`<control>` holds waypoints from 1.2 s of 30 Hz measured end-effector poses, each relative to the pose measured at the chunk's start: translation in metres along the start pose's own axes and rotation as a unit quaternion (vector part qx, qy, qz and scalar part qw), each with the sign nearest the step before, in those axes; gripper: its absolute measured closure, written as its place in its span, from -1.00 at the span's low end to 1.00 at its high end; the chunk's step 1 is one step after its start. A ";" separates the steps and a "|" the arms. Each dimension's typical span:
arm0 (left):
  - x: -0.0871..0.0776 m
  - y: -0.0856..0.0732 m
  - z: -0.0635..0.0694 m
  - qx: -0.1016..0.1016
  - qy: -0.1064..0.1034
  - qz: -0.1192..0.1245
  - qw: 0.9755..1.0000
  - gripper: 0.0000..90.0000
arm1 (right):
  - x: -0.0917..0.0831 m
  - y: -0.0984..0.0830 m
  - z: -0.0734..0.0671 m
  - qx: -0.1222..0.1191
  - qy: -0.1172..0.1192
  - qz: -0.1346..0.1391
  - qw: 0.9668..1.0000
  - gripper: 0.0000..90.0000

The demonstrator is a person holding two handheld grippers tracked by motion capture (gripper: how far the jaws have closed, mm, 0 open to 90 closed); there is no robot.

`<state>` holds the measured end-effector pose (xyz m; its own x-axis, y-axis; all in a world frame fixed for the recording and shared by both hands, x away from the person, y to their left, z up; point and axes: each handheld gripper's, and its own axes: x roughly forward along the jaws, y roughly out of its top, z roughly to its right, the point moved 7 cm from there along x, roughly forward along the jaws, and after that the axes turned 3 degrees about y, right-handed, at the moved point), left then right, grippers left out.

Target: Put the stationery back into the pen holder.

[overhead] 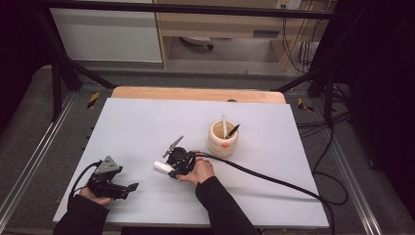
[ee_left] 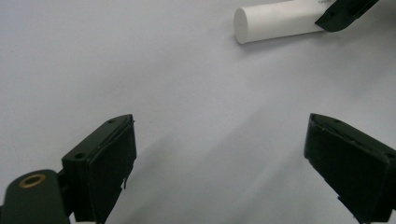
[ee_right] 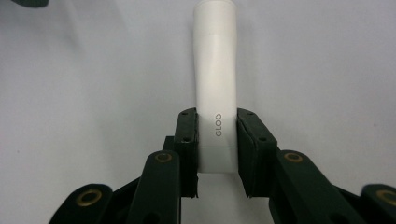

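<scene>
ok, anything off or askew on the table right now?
Nothing stands out. The white glue stick sits straight between the right gripper pads, the wooden cup stands upright with its pens, and the left gripper rests open. No spills.

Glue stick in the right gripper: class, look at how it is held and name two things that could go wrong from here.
1. The right gripper clamps the white glue stick near one end, so the long free end could swing or slip out.
2. The wooden cup already holds two pens; if the stick is headed there, it might knock them or tip the cup.
</scene>
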<state>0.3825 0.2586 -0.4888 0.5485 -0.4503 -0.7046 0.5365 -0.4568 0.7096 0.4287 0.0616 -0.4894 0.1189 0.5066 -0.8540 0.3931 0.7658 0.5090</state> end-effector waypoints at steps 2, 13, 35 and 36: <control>0.000 0.000 0.000 0.000 0.000 0.000 1.000 -0.79 | 0.000 -0.003 0.001 0.001 -0.001 0.004 1.000 0.60; 0.000 0.000 0.000 0.001 -0.001 -0.001 1.000 -0.79 | -0.004 0.001 -0.001 -0.009 -0.008 -0.005 1.000 0.27; 0.001 -0.001 0.000 0.000 -0.003 -0.003 1.000 -0.79 | 0.012 0.022 -0.001 -0.028 0.001 -0.094 0.995 0.56; 0.001 -0.001 0.000 0.000 -0.003 -0.003 1.000 -0.79 | 0.012 0.022 -0.001 -0.026 0.001 -0.095 0.995 0.57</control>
<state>0.3826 0.2581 -0.4900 0.5409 -0.4517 -0.7095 0.5402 -0.4600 0.7047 0.4383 0.0848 -0.4879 0.0444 0.3514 -0.9352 0.3614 0.8670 0.3430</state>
